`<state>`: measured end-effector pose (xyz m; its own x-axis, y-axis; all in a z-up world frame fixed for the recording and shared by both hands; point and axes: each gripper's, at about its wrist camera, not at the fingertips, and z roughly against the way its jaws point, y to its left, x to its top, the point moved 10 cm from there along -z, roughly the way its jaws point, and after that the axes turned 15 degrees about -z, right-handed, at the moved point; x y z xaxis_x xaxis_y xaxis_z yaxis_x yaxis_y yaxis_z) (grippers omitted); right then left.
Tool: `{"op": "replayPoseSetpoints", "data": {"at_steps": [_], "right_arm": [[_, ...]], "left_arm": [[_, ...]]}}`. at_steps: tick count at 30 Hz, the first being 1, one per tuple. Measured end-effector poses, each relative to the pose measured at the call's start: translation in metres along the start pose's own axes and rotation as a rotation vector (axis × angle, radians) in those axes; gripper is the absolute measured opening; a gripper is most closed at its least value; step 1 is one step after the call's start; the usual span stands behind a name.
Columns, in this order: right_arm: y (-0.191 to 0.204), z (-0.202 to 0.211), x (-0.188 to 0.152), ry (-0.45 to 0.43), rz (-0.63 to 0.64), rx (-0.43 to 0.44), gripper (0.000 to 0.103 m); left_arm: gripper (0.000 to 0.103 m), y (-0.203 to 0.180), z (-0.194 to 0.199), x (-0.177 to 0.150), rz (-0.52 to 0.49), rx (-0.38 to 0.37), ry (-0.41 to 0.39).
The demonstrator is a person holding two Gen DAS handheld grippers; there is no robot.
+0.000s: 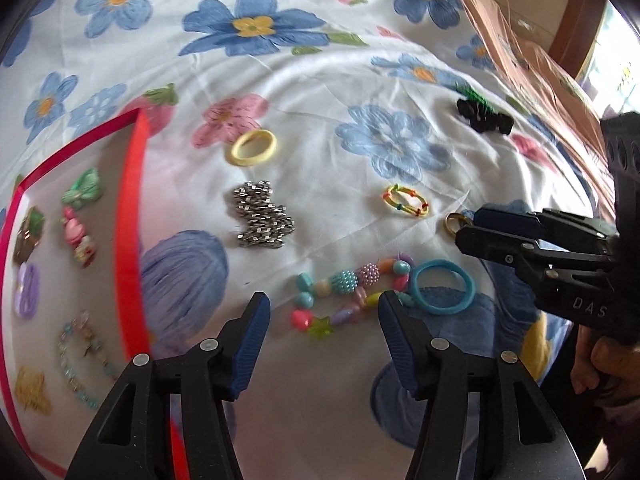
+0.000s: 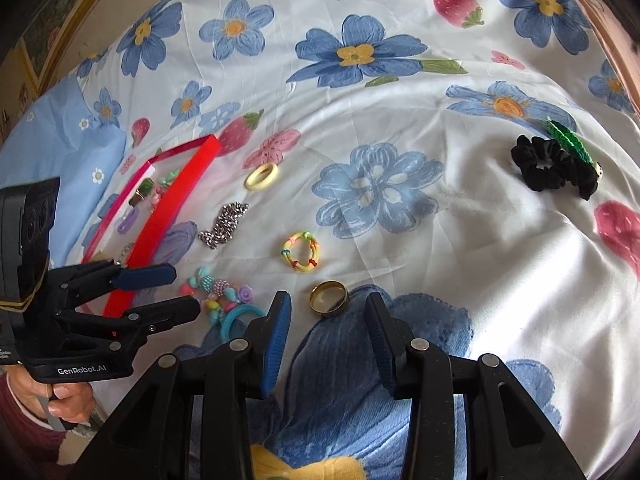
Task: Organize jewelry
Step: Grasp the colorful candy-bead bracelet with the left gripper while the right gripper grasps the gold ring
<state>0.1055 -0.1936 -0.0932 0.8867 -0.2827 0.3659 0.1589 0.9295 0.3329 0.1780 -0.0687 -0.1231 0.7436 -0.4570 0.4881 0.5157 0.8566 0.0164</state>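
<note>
While both pairs of tongs stand spread wide and grip nothing, each wrist view gives something the other lacks. Seen from the left wrist, the left gripper (image 1: 322,312) hangs over the colourful bead bracelet (image 1: 348,292), its right pad at the bracelet's edge beside the blue hair ring (image 1: 442,287), though actual contact cannot be told; this view alone looks down into the red-rimmed tray (image 1: 134,216), where a green bow clip (image 1: 82,190), a pink charm (image 1: 78,236), a purple clip (image 1: 26,296), a pale bead bracelet (image 1: 80,360) and a yellow star (image 1: 32,392) already lie. From the right wrist, the right gripper (image 2: 328,308) frames the gold ring (image 2: 329,298), which sits flat on the floral bedsheet (image 2: 500,280) between the blue pads without touching either; in the left view that ring is half hidden behind the right tongs. Only the right view shows the black scrunchie (image 2: 554,166) clearly as a ruffled loop with a green braided band (image 2: 568,140) lying across it, well apart at the far right. Between tray and ring rest the silver chain (image 2: 224,226) in a heap, the cream ring (image 2: 262,176) and the yellow beaded loop (image 2: 301,252), all loose on the sheet.
</note>
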Motion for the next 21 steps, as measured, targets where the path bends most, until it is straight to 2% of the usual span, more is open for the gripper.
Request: {"op": "replayPoseSetpoints", "data": {"at_steps": [6,8,10,11,12,13,21], "right_arm": [[-0.002,-0.010,0.000,0.009,0.028,-0.014,0.040],[-0.001,-0.012,0.001,0.004,0.044,-0.026,0.040],[0.000,-0.013,0.000,-0.004,0.063,-0.042,0.038],[0.000,-0.013,-0.001,-0.009,0.069,-0.050,0.036],[-0.001,-0.013,0.000,-0.014,0.073,-0.060,0.027],[-0.002,-0.012,0.000,-0.016,0.070,-0.061,0.023],[0.001,0.001,0.005,-0.033,0.009,0.000,0.023]], "left_arm": [[0.056,-0.006,-0.016,0.007,-0.030,-0.002,-0.004],[0.047,-0.007,-0.018,0.010,-0.030,-0.013,-0.015],[0.026,-0.007,-0.018,0.012,-0.030,-0.018,-0.024],[0.020,-0.008,-0.019,0.013,-0.030,-0.024,-0.028],[0.015,-0.008,-0.017,0.012,-0.029,-0.029,-0.031],[0.014,-0.008,-0.016,0.011,-0.028,-0.032,-0.035],[0.013,-0.002,0.003,0.004,0.032,-0.074,-0.084]]}}
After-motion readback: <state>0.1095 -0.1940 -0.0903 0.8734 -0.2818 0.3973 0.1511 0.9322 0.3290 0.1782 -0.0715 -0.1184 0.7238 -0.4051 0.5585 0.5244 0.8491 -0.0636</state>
